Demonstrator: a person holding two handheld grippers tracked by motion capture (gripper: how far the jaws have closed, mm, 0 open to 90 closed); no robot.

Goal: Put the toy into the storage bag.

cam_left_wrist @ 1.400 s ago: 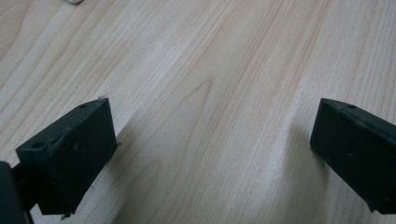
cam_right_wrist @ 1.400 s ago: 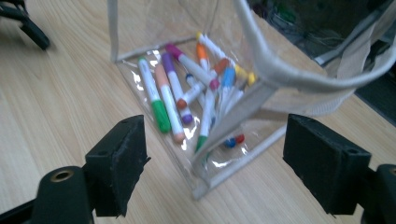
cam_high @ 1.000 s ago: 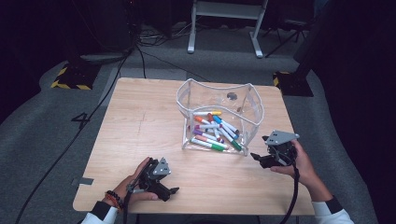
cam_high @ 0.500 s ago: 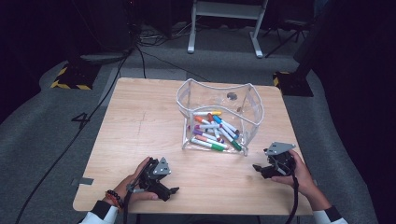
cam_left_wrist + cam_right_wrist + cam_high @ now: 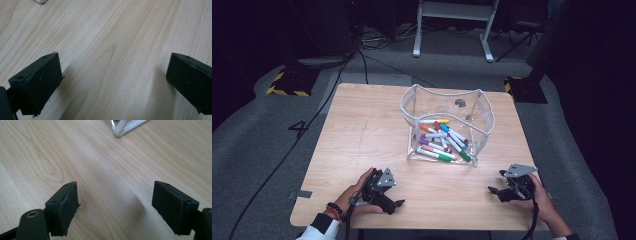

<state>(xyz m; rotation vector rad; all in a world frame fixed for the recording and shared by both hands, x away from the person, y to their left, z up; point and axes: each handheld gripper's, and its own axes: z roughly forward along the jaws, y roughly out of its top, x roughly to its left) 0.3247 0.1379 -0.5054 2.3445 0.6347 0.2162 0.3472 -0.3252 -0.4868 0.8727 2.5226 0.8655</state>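
A clear plastic pouch (image 5: 484, 112) with white edging stands open on the wooden table (image 5: 362, 130), holding several coloured markers (image 5: 443, 141). My left gripper (image 5: 398, 205) rests near the table's front left, open, with bare wood between its jaws. My right gripper (image 5: 493, 191) rests near the front right, also open with nothing between its jaws. In the right gripper view a white corner of the pouch (image 5: 125, 128) shows ahead of the open right gripper (image 5: 115, 202). In the left gripper view the open left gripper (image 5: 112, 77) hovers over plain wood.
Dark grey floor surrounds the table. A black cable (image 5: 307, 135) runs along the floor at left. A white stand base (image 5: 452, 30) sits beyond the table's far edge. Black and yellow striped blocks (image 5: 287, 85) lie on the floor at left and right.
My right gripper has moved from beside the pouch's front right corner back toward the table's front edge and lower. The left gripper has not moved.
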